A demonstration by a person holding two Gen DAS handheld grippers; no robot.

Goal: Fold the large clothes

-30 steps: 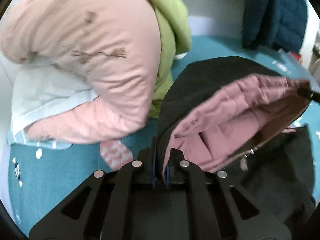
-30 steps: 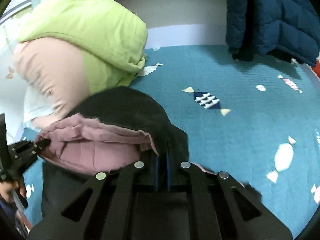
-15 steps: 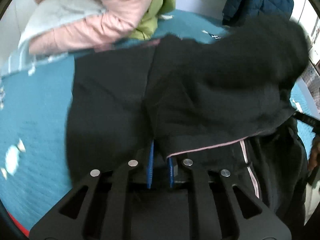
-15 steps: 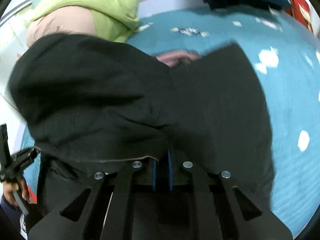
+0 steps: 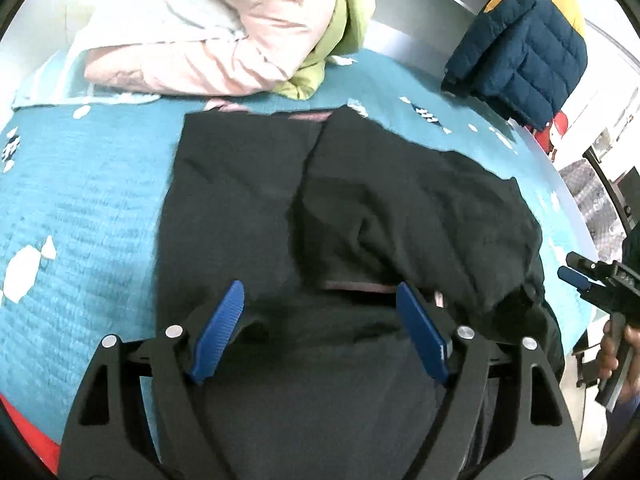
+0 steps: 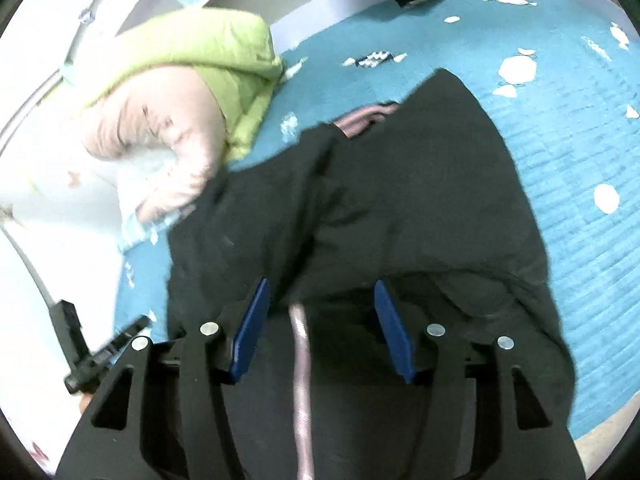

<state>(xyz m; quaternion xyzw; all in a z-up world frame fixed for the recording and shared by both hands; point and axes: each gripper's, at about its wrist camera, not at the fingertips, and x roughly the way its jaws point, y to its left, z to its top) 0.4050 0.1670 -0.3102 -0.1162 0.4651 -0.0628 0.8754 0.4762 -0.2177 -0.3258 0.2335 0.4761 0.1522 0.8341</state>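
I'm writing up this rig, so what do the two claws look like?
Both match: the left claw and right claw have matte black angular frames with triangular cut-outs, silver round pins at the joints, and ribbed blue pads on the fingers. No cables or markings show.

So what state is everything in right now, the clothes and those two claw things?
Black garment: folded over, lying on the bed, released.
Left gripper: jaws opening, nothing clamped.
Right gripper: jaws opening, nothing clamped.
Pink and green jackets: piled together.
Navy puffer jacket: bunched at the bed's far edge.
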